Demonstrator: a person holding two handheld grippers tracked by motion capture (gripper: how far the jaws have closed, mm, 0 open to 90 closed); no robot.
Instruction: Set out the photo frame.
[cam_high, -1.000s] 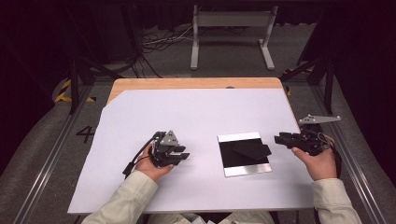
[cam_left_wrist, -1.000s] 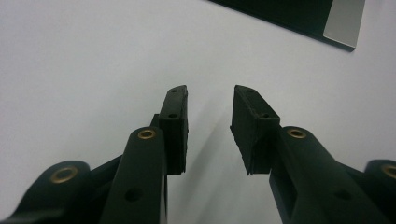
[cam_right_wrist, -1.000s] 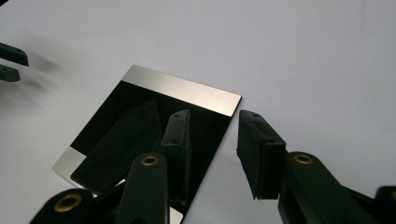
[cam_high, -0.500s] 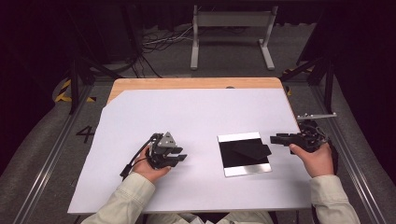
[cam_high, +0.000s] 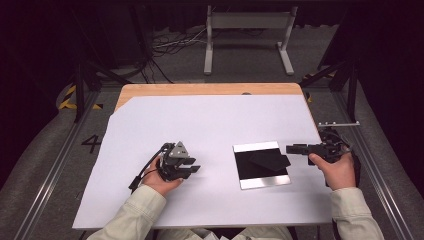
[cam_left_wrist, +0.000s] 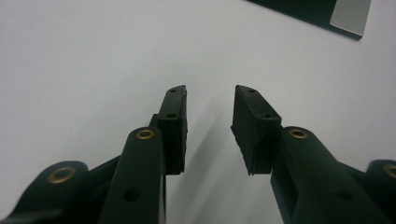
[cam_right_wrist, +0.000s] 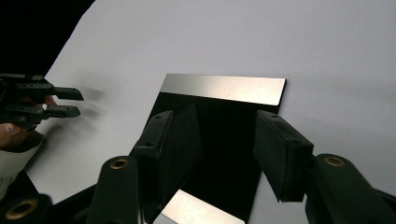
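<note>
A white sheet (cam_high: 210, 130) is spread over the table (cam_high: 200, 89). A tray (cam_high: 262, 164) with a black cloth (cam_high: 271, 160) on it is placed right of centre. The right gripper (cam_high: 292, 149) is held just right of it, its jaws just opened wide, nothing between. The left gripper (cam_high: 194, 170) is rested at the near left, jaws narrowly apart and empty.

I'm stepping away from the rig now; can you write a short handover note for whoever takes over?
Right gripper: open, jaws have just been opening, nothing between them; it points at the tray's right edge.
Left gripper: open, nothing in it, resting on the white sheet to the tray's left.
Metal tray: on the sheet, with a black square piece lying loose on its dark centre.
Done: piece is on the tray.
Left: unclear.
</note>
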